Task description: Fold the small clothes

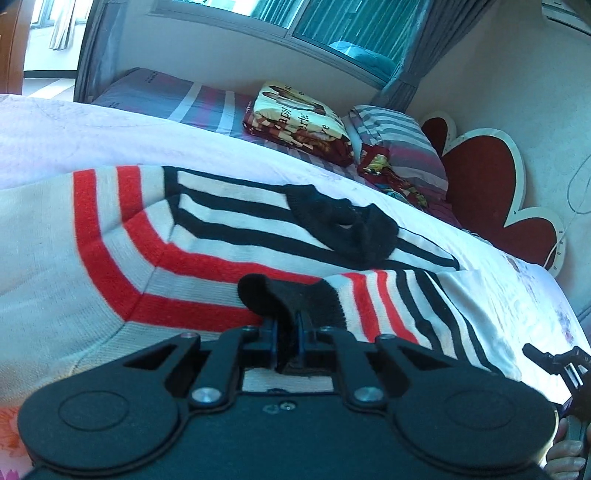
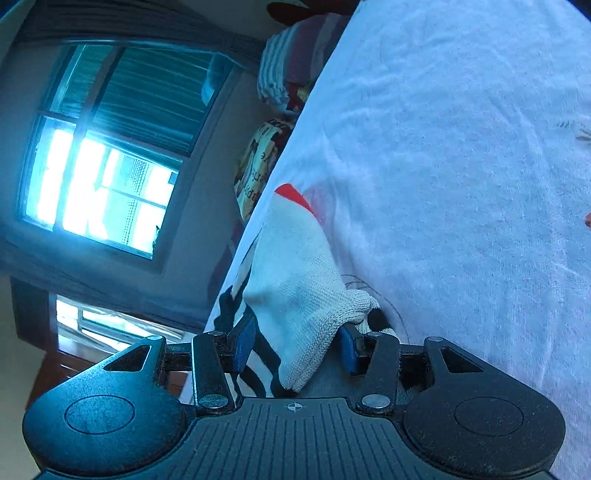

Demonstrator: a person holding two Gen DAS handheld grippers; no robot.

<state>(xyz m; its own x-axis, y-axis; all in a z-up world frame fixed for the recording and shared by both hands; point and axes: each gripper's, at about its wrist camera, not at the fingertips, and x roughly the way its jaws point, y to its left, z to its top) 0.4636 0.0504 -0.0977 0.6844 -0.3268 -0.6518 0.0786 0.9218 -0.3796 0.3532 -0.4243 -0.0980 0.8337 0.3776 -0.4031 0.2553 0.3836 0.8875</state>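
Note:
A small white knit sweater point(image 1: 207, 240) with red and black stripes lies spread on a pale bedspread point(image 1: 74, 133). Its black collar point(image 1: 351, 232) sits near the middle. My left gripper point(image 1: 287, 328) is shut on the black cuff point(image 1: 269, 295) of a striped sleeve folded over the body. In the right wrist view my right gripper point(image 2: 295, 347) has its blue pads point(image 2: 242, 347) spread wide around a white knit edge of the sweater point(image 2: 295, 295), which rests between them on the bedspread point(image 2: 461, 184). The right gripper's tip also shows in the left wrist view point(image 1: 546, 360).
Folded printed bedding point(image 1: 299, 118) and a striped pillow point(image 1: 399, 144) lie at the head of the bed. A red heart-shaped headboard point(image 1: 491, 184) stands against the wall. A window with curtains point(image 1: 295, 22) is behind the bed.

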